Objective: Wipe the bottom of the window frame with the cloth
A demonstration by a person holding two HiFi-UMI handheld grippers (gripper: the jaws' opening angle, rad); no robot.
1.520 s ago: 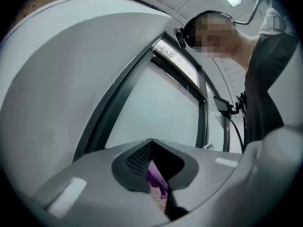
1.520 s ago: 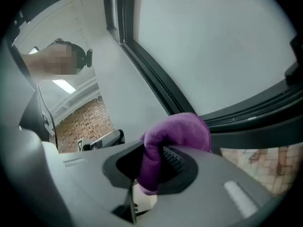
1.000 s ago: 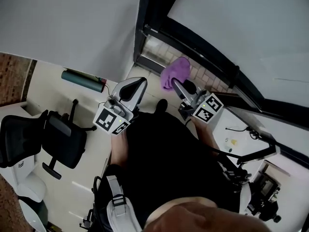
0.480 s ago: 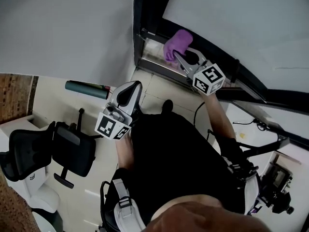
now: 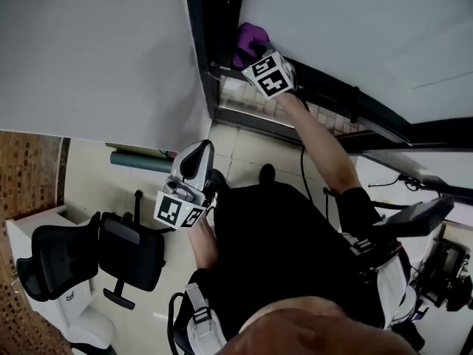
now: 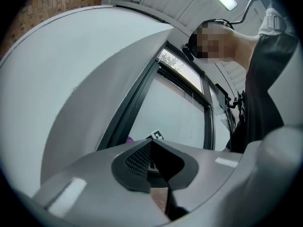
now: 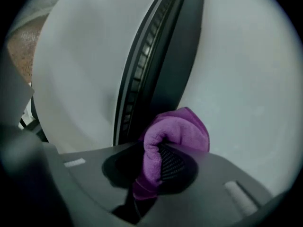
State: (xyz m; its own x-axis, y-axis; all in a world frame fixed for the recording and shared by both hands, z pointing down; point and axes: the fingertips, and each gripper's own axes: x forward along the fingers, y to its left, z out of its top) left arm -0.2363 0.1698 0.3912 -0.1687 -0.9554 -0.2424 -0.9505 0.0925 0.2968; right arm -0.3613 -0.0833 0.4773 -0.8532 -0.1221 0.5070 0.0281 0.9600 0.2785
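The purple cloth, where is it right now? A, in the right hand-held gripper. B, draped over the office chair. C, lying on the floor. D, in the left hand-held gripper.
A: the right gripper view shows the purple cloth pinched between the jaws of the right hand-held gripper, up by the dark window frame, while the left hand-held gripper has its jaws together on nothing.

1. The cloth (image 5: 250,39) sits between the jaws of the right tool (image 5: 256,52), at the person's 12 o'clock, beside the window frame (image 5: 209,80).
2. The left tool (image 5: 194,157) is at 10 o'clock, over the floor (image 5: 244,150), well apart from the frame.
3. A chair (image 5: 118,254) stands at 9 o'clock.
4. A roll (image 5: 140,161) lies on the floor at the left tool's 9 o'clock.
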